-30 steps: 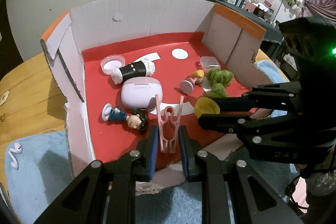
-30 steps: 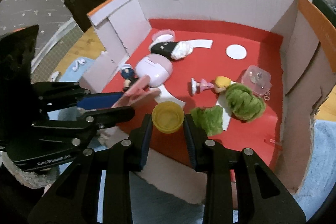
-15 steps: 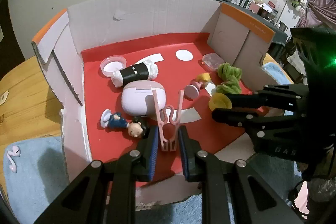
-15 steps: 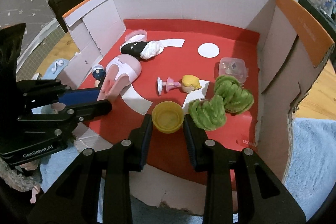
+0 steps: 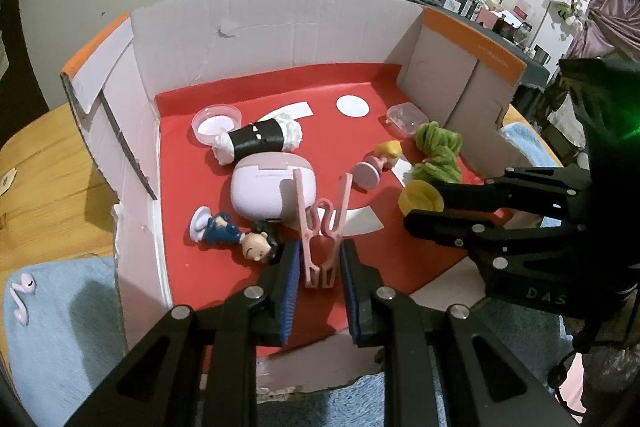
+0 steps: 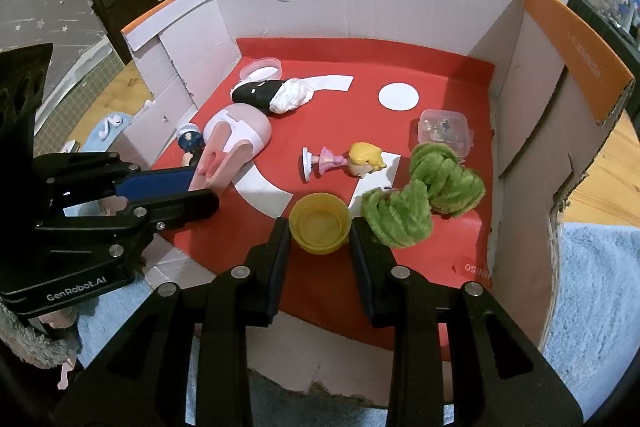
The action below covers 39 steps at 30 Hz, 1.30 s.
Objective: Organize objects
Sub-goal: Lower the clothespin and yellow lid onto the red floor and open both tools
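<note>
From the left wrist camera: the left gripper (image 5: 319,259) is clenched on a pink clothes peg (image 5: 322,233), holding it upright over the near edge of the red-floored cardboard box (image 5: 256,27). Over the past second the box floor has slid closer and lower in the view, so the peg now stands in front of the pink earbud case (image 5: 272,187), with the dark-haired figurine (image 5: 236,237) lying at 9 o'clock from the fingertips. The right gripper (image 5: 416,205) reaches in from 3 o'clock, gripping a yellow cap (image 5: 420,197) just beside the green chenille bundle (image 5: 438,153).

From the right wrist camera: the right gripper (image 6: 320,231) pinches the yellow cap (image 6: 320,227) between both fingers, above the red floor near the front edge. The green chenille bundle (image 6: 424,195) sits at 2 o'clock, close by; the blonde figurine (image 6: 344,161) lies at 12 o'clock. A second earlier the cap hung nearer the box's front lip; it has since travelled inward. The left gripper (image 6: 192,187) enters from 9 o'clock with the clothes peg (image 6: 218,163) against the earbud case (image 6: 240,127).

Both items appear carried well inside the box, so release looks to be the next step; neither has yet been set down.
</note>
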Tool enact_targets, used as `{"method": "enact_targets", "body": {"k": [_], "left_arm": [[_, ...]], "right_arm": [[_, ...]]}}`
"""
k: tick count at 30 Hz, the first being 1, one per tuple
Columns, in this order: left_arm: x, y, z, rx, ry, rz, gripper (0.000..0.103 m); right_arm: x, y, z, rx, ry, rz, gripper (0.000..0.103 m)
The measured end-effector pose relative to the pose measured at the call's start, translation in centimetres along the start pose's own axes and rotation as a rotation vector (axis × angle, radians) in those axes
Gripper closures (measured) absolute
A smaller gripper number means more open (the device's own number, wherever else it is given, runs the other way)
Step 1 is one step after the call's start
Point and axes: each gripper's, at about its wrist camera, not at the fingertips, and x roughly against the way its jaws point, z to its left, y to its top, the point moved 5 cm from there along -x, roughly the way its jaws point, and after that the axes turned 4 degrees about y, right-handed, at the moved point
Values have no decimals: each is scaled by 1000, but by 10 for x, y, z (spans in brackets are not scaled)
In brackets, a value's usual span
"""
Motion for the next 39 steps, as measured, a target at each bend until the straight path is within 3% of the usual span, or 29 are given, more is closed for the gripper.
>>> {"method": "enact_targets", "body": {"k": [10,14,23,25,27,39], "left_arm": [[0,-3,2,12,3,-5,79],[1,-3,2,15,10,-13,66],[4,-3,2,18,15,-23,65],[5,-4,1,19,16,-26,65],[6,-4,1,20,18,-29,60],[16,-9,1,32,24,-52,56]], "right_arm": [[3,-4,1,11,-5,-7,73],[5,-6,2,15,-7,-8,73],[8,-7,3,16,-10,-11,72],[8,-7,2,17,-10,-11,68],[8,-7,3,16,-8,-15,51],[19,-6,7,21,-16,-40,50]]}}
